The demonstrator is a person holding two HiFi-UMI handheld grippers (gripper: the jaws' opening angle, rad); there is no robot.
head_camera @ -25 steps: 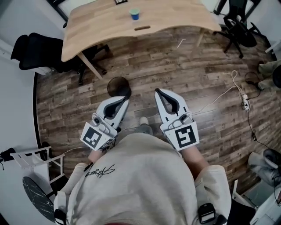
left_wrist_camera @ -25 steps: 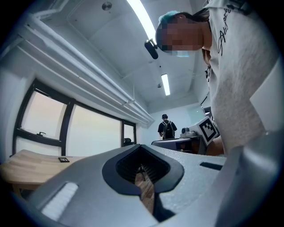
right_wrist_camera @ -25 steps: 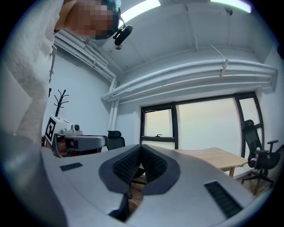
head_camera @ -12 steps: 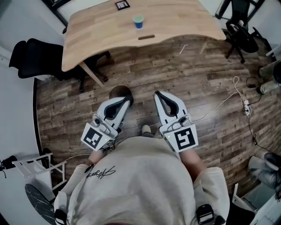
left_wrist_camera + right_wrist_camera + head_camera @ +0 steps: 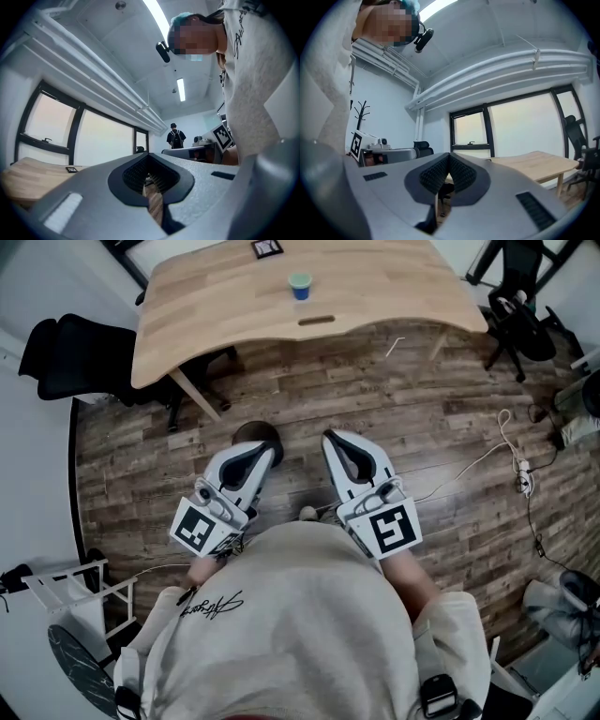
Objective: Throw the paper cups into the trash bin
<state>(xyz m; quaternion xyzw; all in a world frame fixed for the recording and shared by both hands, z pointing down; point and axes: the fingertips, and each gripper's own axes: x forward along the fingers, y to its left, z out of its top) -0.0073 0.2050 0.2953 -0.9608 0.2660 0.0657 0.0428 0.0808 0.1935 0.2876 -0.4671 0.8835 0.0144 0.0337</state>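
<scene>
A blue paper cup (image 5: 300, 284) with a green top stands on the wooden table (image 5: 216, 306) far ahead of me. A dark round trash bin (image 5: 255, 433) sits on the floor, half hidden under the tip of my left gripper (image 5: 266, 454). My right gripper (image 5: 333, 441) is held beside it, over the floor. Both point toward the table, well short of the cup. In the left gripper view the left gripper (image 5: 150, 174) has its jaws together with nothing between them. The right gripper (image 5: 444, 177) looks the same in its own view.
A black marker card (image 5: 266, 248) lies at the table's far edge. Black office chairs stand at the left (image 5: 70, 357) and right (image 5: 520, 310) of the table. A cable and power strip (image 5: 521, 479) lie on the floor at right. A white rack (image 5: 66, 582) stands at lower left.
I have stepped toward the table, so the cup and table sit nearer in the head view. Both grippers came forward with me, and the left one now covers more of the bin.
</scene>
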